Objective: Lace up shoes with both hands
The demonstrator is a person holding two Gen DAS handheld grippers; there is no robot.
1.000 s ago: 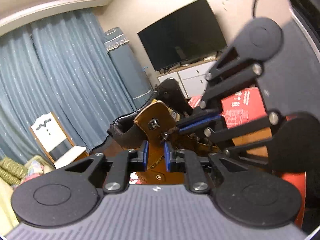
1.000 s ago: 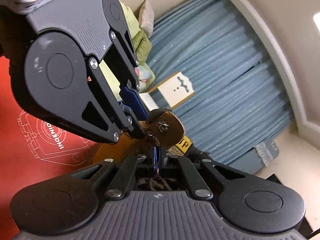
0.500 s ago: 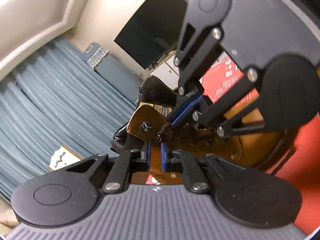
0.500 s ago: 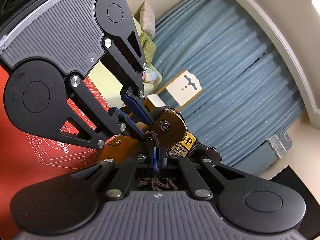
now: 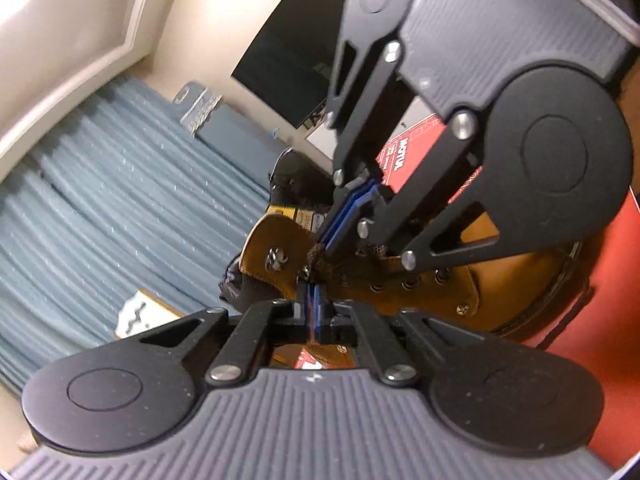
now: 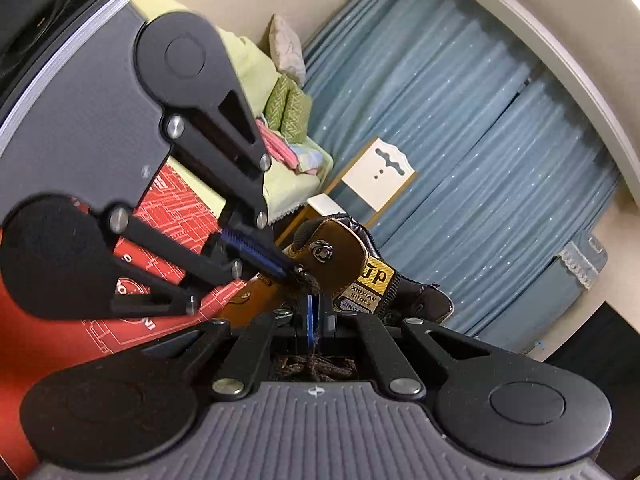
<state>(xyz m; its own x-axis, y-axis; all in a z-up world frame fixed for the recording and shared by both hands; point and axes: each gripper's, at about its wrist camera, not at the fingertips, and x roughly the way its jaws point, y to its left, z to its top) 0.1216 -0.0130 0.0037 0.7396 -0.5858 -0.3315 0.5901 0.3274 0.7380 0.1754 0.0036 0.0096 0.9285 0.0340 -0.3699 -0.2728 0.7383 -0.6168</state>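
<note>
A tan leather boot [image 5: 424,284] lies on its side on a red mat, its flap with a metal hook [image 6: 322,252] turned up. A dark brown lace [image 5: 316,258] comes out by that hook. My left gripper [image 5: 311,286] is shut, its blue pads pinched together on the lace right at the hook. My right gripper [image 5: 326,246] reaches in from the upper right and is also shut on the lace, tip to tip with the left. In the right wrist view the right gripper [image 6: 314,310] pinches the lace, whose loose bunch [image 6: 316,364] hangs below, and the left gripper [image 6: 292,268] comes in from the left.
The red mat [image 5: 600,300] carries white printing. The boot's black padded collar [image 6: 420,300] and yellow label [image 6: 376,276] point toward blue curtains [image 6: 460,140]. A white chair [image 6: 380,176], a sofa with cushions [image 6: 288,100] and a wall TV [image 5: 292,64] stand behind.
The left gripper's jaws went from apart to fully shut by the hook while it rolled and sank toward the boot. The right gripper stayed shut on the lace and rose a little.
</note>
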